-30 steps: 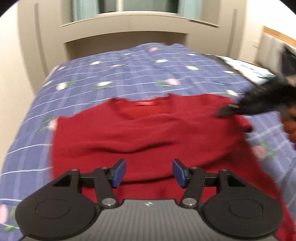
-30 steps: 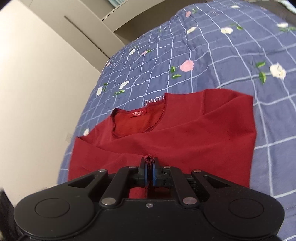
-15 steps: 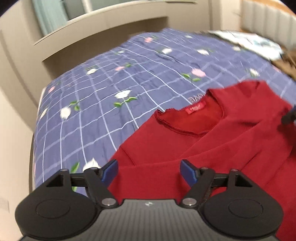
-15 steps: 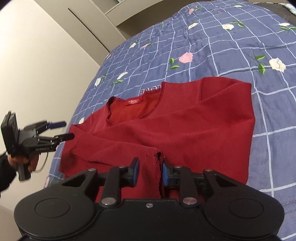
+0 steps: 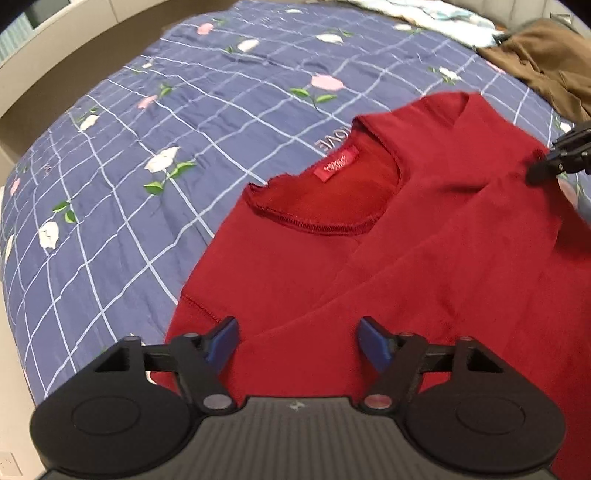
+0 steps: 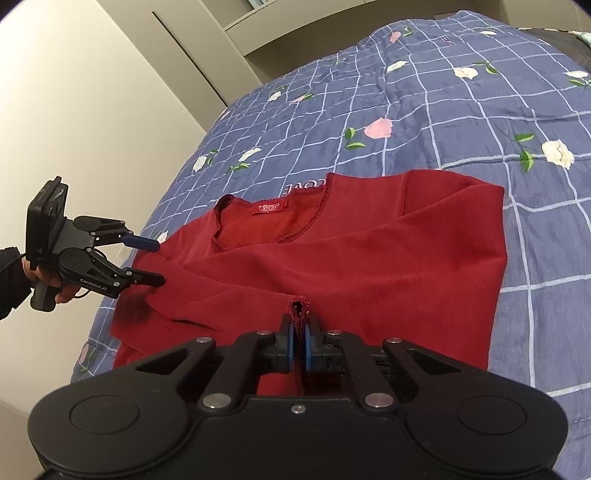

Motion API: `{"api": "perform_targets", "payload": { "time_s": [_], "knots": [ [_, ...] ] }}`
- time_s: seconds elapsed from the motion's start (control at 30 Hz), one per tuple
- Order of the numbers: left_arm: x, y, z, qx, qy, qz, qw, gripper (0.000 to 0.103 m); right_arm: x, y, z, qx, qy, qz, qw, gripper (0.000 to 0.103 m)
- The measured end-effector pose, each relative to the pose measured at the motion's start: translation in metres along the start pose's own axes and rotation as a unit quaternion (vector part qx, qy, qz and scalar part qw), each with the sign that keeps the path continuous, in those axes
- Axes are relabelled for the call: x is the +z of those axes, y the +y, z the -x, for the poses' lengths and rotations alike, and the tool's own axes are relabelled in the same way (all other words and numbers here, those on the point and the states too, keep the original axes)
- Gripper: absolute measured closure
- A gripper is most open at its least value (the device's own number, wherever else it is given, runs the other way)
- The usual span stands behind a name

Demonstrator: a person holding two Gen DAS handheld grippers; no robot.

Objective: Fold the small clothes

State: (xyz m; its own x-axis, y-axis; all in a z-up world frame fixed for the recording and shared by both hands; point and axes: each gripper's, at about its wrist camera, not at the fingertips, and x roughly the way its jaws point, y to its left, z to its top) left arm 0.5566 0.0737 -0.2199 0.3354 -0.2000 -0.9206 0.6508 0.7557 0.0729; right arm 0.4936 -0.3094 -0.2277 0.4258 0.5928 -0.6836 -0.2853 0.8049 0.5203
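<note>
A dark red long-sleeved top (image 5: 424,258) lies on the bed, neck opening and red label facing up, with a sleeve folded across its front. It also shows in the right wrist view (image 6: 369,258). My left gripper (image 5: 297,345) is open and empty, its blue pads spread over the top's left shoulder area; it also shows in the right wrist view (image 6: 147,262). My right gripper (image 6: 299,341) is shut on the red sleeve cuff (image 6: 298,310), held just above the top. It also shows at the left wrist view's right edge (image 5: 546,166).
The bed has a blue checked quilt (image 5: 184,110) with pink and white flowers. A brown garment (image 5: 546,62) and pale cloth (image 5: 436,18) lie at the far right. A beige wall and cupboard (image 6: 92,92) stand beside the bed.
My right gripper, shut a second ago, opened and shut again on the sleeve cuff. My left gripper swung to the top's left shoulder, still open.
</note>
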Motion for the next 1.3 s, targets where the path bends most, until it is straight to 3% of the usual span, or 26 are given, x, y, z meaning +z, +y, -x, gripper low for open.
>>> {"api": "perform_targets", "payload": {
  "time_s": [0.03,0.1,0.17,0.23,0.33,0.37,0.43,0.47,0.5,0.73,0.93,1.13,1.3],
  "knots": [
    [0.002,0.000,-0.002,-0.003,0.007,-0.002,1.0000,0.047,-0.001,0.000,0.000,-0.001,-0.001,-0.001,1.000,0.098],
    [0.005,-0.001,-0.005,-0.012,0.019,-0.012,0.9997,0.074,-0.003,0.001,0.001,-0.003,-0.003,-0.003,1.000,0.098],
    [0.007,-0.005,-0.009,-0.013,0.029,-0.025,0.9992,0.093,-0.004,0.002,0.001,-0.003,-0.005,-0.002,1.000,0.098],
    [0.007,-0.008,-0.011,-0.011,0.033,-0.033,0.9988,0.100,-0.005,0.002,0.001,-0.003,-0.007,0.000,1.000,0.098],
    [0.006,-0.009,-0.009,-0.008,0.025,-0.034,0.9991,0.100,-0.006,0.001,0.003,-0.001,-0.011,-0.001,1.000,0.098],
    [0.005,-0.009,-0.006,-0.008,0.019,-0.035,0.9992,0.100,-0.006,0.001,0.004,-0.001,-0.012,0.000,1.000,0.098],
    [0.005,-0.013,-0.003,0.004,0.012,-0.046,0.9988,0.086,-0.007,0.002,0.006,-0.001,-0.014,0.005,1.000,0.098],
    [0.006,-0.014,-0.004,0.013,0.020,-0.053,0.9983,0.053,-0.007,0.003,0.009,-0.004,-0.019,0.008,1.000,0.099],
    [0.007,-0.016,-0.005,0.019,0.026,-0.059,0.9977,0.033,-0.008,0.004,0.012,-0.008,-0.028,0.013,1.000,0.099],
    [0.015,-0.016,-0.007,0.006,0.024,-0.068,0.9974,0.040,0.002,0.012,0.038,-0.016,-0.066,0.038,0.997,0.099],
    [0.021,-0.012,-0.002,0.016,-0.008,-0.049,0.9986,0.040,0.029,-0.001,0.053,-0.027,-0.091,0.028,0.995,0.099],
    [0.018,-0.016,-0.019,0.072,0.005,-0.027,0.9970,0.039,0.044,-0.028,0.025,-0.071,-0.043,0.011,0.996,0.099],
    [0.009,-0.018,-0.021,0.109,-0.022,0.016,0.9936,0.030,0.036,-0.047,-0.002,-0.105,-0.010,-0.006,0.994,0.098]
  ]
}}
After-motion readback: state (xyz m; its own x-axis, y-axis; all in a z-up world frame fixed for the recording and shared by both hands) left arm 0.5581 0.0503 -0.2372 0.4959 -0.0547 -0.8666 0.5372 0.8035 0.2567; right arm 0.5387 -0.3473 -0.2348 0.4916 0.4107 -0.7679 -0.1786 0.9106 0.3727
